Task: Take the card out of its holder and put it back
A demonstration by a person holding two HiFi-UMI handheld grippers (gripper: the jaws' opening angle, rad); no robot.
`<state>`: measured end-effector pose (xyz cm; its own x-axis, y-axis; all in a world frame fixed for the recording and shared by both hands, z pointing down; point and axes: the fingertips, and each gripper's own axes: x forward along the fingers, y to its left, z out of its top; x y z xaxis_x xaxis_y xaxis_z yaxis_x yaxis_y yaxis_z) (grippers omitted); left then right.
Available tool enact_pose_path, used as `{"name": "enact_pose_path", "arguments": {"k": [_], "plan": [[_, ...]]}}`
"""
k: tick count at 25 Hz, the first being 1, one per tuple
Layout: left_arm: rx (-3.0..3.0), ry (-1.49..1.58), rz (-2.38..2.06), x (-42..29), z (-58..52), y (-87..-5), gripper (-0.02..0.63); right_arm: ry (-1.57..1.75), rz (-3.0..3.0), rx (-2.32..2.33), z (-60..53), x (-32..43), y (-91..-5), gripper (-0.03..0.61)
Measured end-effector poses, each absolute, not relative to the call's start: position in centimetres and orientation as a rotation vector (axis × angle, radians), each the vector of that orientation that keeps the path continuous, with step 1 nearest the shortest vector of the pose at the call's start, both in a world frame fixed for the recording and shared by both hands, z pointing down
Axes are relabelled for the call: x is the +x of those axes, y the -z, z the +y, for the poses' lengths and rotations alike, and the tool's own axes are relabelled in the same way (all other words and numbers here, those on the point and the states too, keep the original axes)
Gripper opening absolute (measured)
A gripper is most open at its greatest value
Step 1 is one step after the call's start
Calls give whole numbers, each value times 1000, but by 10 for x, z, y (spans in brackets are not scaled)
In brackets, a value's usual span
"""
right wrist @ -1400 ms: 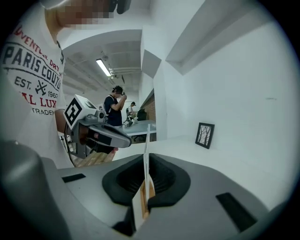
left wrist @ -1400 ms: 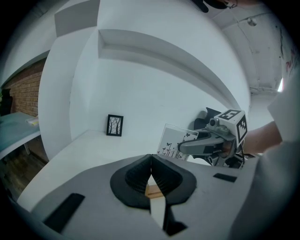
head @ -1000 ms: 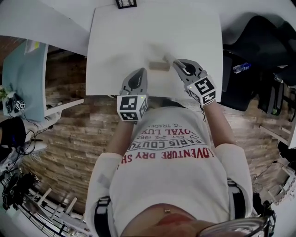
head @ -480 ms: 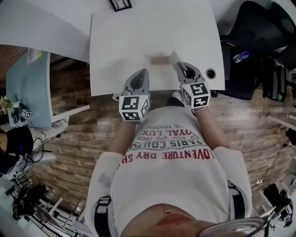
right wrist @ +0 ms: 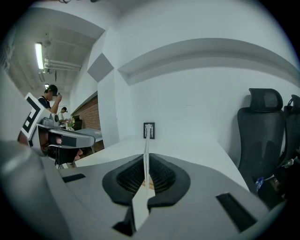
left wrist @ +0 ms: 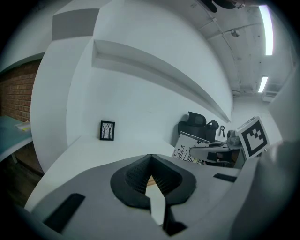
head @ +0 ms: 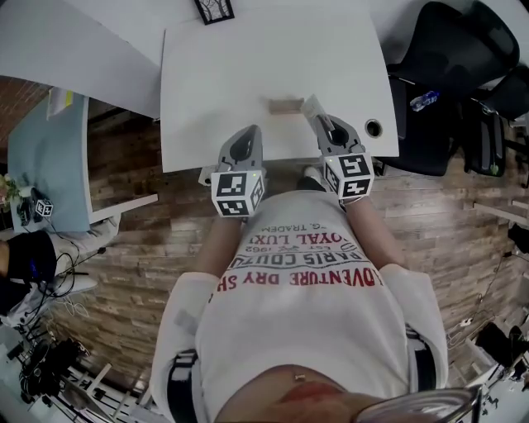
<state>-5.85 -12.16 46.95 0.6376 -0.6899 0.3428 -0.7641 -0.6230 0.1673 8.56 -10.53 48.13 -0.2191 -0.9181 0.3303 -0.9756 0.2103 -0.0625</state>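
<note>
A small wooden card holder [head: 287, 105] lies on the white table [head: 215, 74], near its front edge. My right gripper [head: 319, 119] is just right of it, shut on a white card [head: 312, 106] that stands clear of the holder. In the right gripper view the card [right wrist: 146, 150] shows edge-on, upright between the pads [right wrist: 159, 178]. My left gripper [head: 251, 130] hovers at the table's front edge, left of the holder, jaws shut with nothing in them. From the left gripper view [left wrist: 150, 161] the card's printed face [left wrist: 191, 147] shows to the right.
A small black picture frame [head: 215, 8] stands at the table's far edge. A round cable hole [head: 374, 128] sits at the front right corner. Black office chairs [head: 446, 49] stand to the right, and a light blue desk [head: 50, 157] to the left.
The right gripper with the card has drawn slightly right and back from the holder, toward the table's front edge. The left gripper has hardly moved.
</note>
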Motion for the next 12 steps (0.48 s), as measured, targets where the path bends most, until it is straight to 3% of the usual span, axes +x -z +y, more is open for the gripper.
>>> {"name": "enact_pose_path", "arguments": {"k": [12], "plan": [[2563,-296,-1162,-50,-122,-462,25,-414,-2245,1843,-99,101,-483,35]]}}
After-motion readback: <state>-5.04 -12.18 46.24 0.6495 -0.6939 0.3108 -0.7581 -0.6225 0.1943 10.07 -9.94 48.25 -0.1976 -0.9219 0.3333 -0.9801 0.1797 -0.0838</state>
